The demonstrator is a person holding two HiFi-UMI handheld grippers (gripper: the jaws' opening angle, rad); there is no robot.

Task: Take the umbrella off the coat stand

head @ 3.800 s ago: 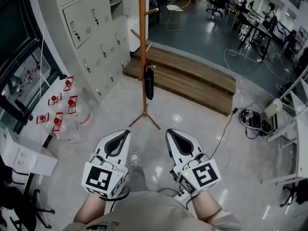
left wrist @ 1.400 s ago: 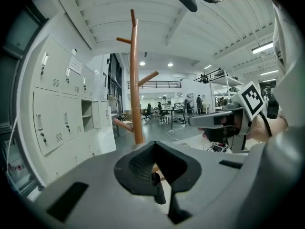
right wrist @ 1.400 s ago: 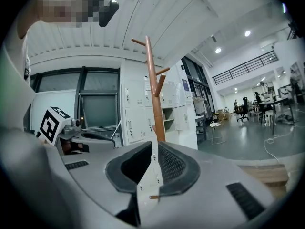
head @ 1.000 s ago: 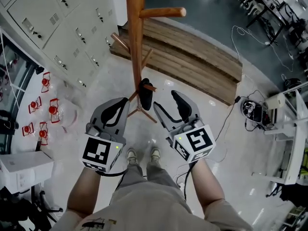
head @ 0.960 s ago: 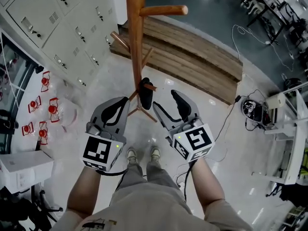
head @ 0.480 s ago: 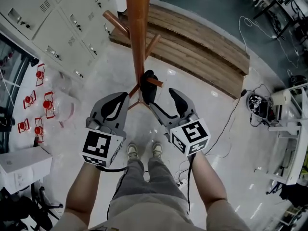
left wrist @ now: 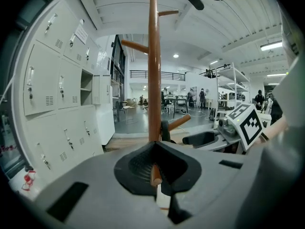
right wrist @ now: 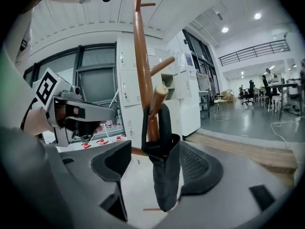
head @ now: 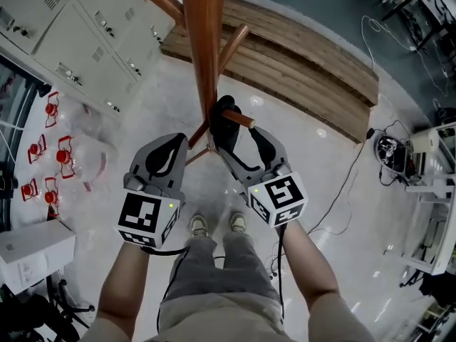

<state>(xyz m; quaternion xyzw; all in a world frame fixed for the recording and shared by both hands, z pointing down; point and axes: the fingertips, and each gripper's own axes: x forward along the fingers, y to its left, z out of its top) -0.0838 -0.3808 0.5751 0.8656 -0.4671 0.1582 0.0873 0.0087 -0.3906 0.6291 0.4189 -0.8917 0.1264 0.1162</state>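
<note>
The wooden coat stand [head: 203, 48] rises just ahead of me. A folded black umbrella [head: 222, 123] hangs by its strap from a low peg [head: 241, 119]. My right gripper [head: 242, 144] is open, one finger on each side of the umbrella. In the right gripper view the umbrella [right wrist: 164, 175] dangles between the pads, nearer the right-hand one, with a gap on the left. The peg [right wrist: 156, 104] runs through its strap. My left gripper [head: 174, 142] is shut and empty, just left of the pole. In the left gripper view [left wrist: 155, 146] it faces the pole [left wrist: 153, 80].
Grey lockers [head: 71, 27] line the left wall, with red-capped water jugs [head: 64, 155] on the floor below them. A wooden step [head: 299, 55] lies behind the stand. Cables and a device [head: 395, 155] sit at the right. The person's shoes [head: 214, 224] stand near the stand's base.
Both grippers have come down and closer to the stand. The right gripper's jaws have spread and now straddle the hanging umbrella. The left stays shut.
</note>
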